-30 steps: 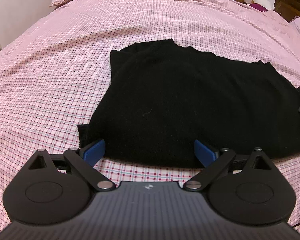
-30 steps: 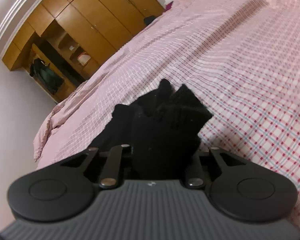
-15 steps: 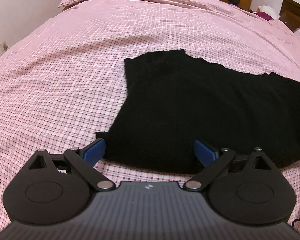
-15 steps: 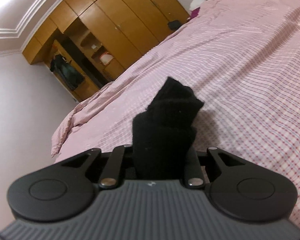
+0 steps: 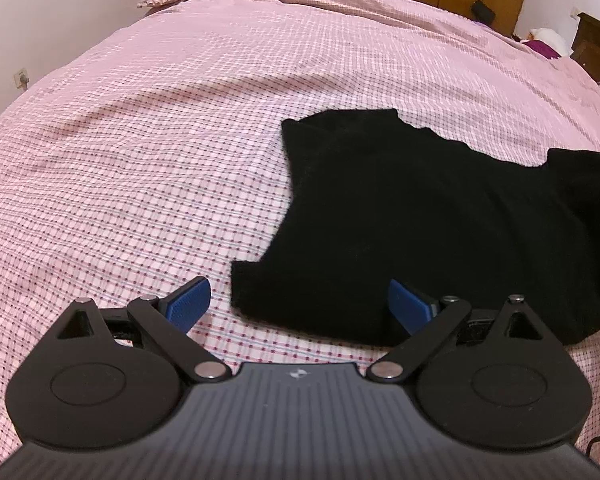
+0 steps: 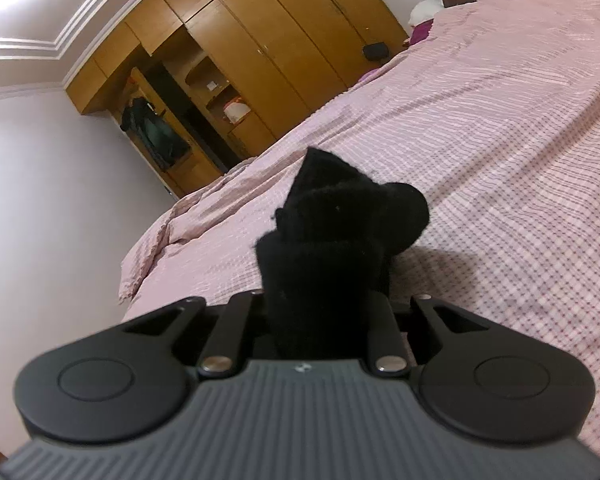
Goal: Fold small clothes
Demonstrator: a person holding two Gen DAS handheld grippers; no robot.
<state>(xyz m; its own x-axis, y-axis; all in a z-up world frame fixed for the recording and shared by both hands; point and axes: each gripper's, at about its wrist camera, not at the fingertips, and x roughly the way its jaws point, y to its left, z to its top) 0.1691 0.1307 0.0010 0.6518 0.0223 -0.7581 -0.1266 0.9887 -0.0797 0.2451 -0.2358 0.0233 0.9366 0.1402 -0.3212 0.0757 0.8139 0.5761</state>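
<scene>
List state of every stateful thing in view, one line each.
Black knit garment: spread mostly flat on the bed, one bunched corner pinched and lifted.
Pink checked bedcover: spread out, mildly rumpled.
Left claw: open, empty, blue pads on either side of the garment's near edge.
Right claw: shut on the garment; its jaws have just been closing, fabric between them.
Brown wooden wardrobe: doors closed, side shelves open.

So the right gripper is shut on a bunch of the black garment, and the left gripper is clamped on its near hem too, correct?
Not quite. The left wrist view shows the left gripper open, its blue pads spread wide with only the corner of the black garment lying between them on the pink checked bedspread. The right gripper is indeed shut on bunched black fabric.
</scene>
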